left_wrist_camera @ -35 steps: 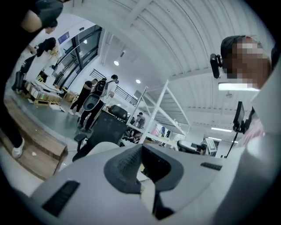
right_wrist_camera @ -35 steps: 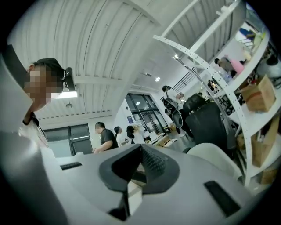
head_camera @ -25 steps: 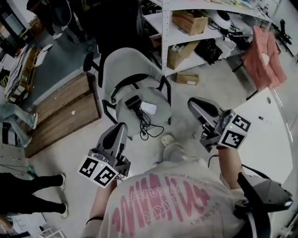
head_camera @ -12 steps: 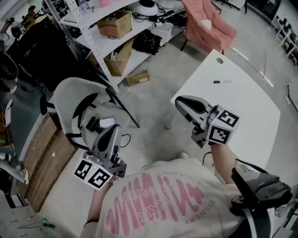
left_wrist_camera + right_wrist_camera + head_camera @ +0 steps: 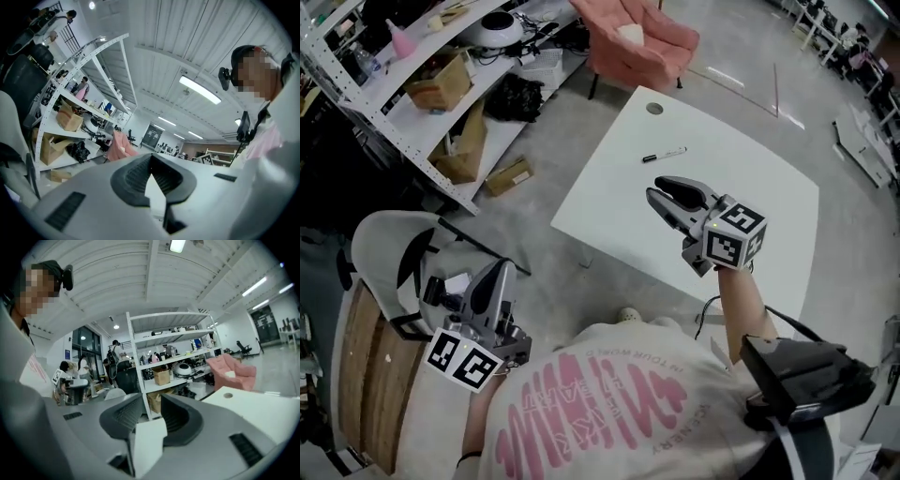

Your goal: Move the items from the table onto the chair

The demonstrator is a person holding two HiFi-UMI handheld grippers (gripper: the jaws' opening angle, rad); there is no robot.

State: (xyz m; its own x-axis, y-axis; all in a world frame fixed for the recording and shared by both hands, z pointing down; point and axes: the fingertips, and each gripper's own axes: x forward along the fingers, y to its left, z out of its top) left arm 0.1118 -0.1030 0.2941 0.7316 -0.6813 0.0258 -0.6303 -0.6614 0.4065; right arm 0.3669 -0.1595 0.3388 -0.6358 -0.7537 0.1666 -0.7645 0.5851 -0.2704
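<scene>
A black marker pen (image 5: 664,154) lies on the white table (image 5: 750,178), the only loose item I see on it. My right gripper (image 5: 656,191) hovers over the table's near part, a short way from the pen. Its jaws have just been opening and stand slightly apart with nothing between them (image 5: 151,399). At the lower left my left gripper (image 5: 498,268) is shut and empty beside the grey chair (image 5: 380,246). A black device with a cable (image 5: 439,290) and a white sheet lie on the chair's seat.
A pink armchair (image 5: 642,33) stands beyond the table. Metal shelving (image 5: 412,103) with cardboard boxes runs along the upper left, and a small box (image 5: 508,175) lies on the floor. A wooden platform (image 5: 366,375) sits left of the chair.
The view has swung from the chair to the table. Both grippers moved that way; the right one is now over the table with its jaws parted, and the left stays shut by the chair.
</scene>
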